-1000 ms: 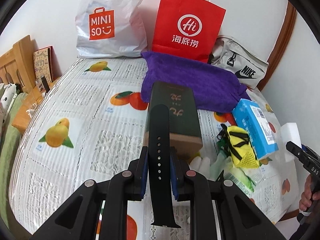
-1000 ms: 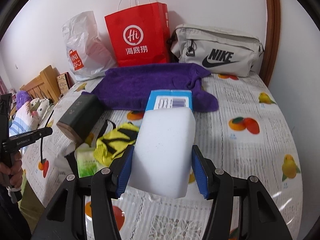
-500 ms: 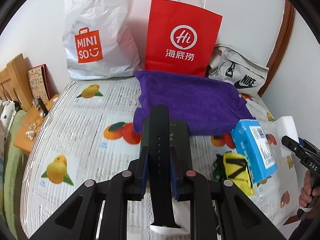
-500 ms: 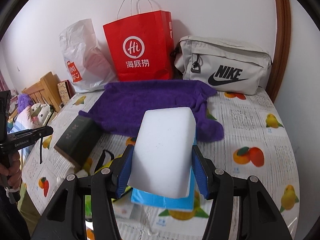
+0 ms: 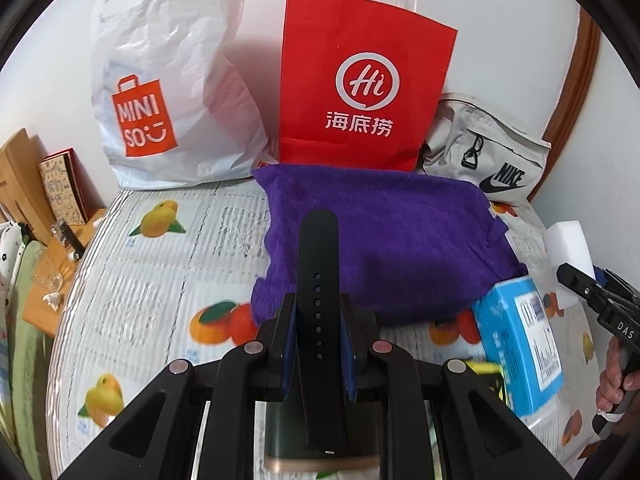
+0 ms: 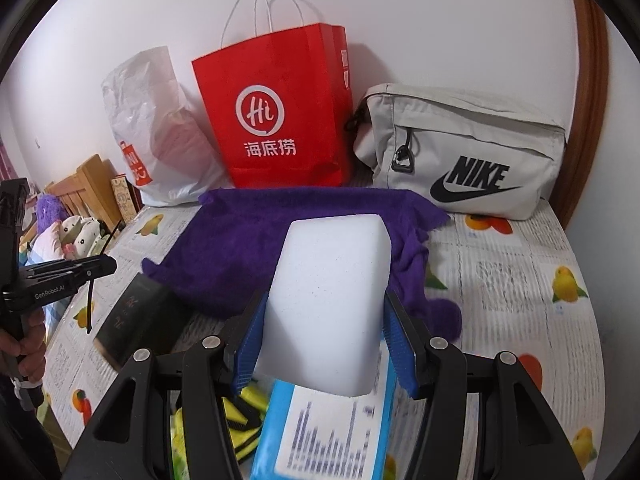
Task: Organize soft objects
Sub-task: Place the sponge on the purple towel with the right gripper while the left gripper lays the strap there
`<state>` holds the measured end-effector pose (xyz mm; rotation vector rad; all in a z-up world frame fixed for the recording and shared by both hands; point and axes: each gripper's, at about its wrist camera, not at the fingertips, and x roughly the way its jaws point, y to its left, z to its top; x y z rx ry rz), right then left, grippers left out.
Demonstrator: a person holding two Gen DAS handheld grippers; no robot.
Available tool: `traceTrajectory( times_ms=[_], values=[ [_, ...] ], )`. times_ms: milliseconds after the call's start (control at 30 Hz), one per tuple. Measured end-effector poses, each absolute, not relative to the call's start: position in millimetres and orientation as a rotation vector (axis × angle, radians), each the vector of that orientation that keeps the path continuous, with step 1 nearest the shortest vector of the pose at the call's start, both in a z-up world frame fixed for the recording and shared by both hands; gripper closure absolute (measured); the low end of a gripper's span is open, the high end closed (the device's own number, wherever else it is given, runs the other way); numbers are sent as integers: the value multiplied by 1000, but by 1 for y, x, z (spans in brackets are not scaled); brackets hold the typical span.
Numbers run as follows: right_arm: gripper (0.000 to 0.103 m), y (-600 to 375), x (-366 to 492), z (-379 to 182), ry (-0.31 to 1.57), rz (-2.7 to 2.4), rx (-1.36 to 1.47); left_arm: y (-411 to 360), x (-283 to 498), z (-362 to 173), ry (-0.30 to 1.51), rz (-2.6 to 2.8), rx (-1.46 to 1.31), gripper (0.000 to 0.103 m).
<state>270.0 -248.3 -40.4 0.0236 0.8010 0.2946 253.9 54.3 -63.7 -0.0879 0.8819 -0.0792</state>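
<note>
1. Now both views sit closer to the wall than a second ago; the purple towel (image 5: pixel 380 240) fills mid-frame, and the dark box (image 6: pixel 136 316) has slid under the left tongs (image 5: pixel 318 344).
2. Left tongs: narrow, clamped on a black strap (image 5: pixel 320 320), smooth, punched with a row of holes, rounded tip over the towel.
3. Right tongs (image 6: pixel 326 340): mid-width, blue pads pressing a white sponge (image 6: pixel 332 300), a matte, fine-pored block, above the blue box (image 6: pixel 320 432).
4. Towel: fluffy, rumpled, lying on the fruit-print bed (image 5: pixel 160 288).
5. Behind: crinkled white plastic bag (image 5: pixel 168 92), stiff red paper bag (image 5: pixel 360 80), grey fabric pouch (image 6: pixel 460 152).
</note>
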Motion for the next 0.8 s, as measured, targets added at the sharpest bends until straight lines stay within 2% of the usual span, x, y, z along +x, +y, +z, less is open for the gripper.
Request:
traceTrajectory(
  times_ms=[400,800],
  values=[
    [47,-251,342,-56,839,310,32,42,325,-77,916,-98,-88,84],
    [47,-252,391,-101,979,332,19,32,387,-103,997,-87,-97,84]
  ],
)
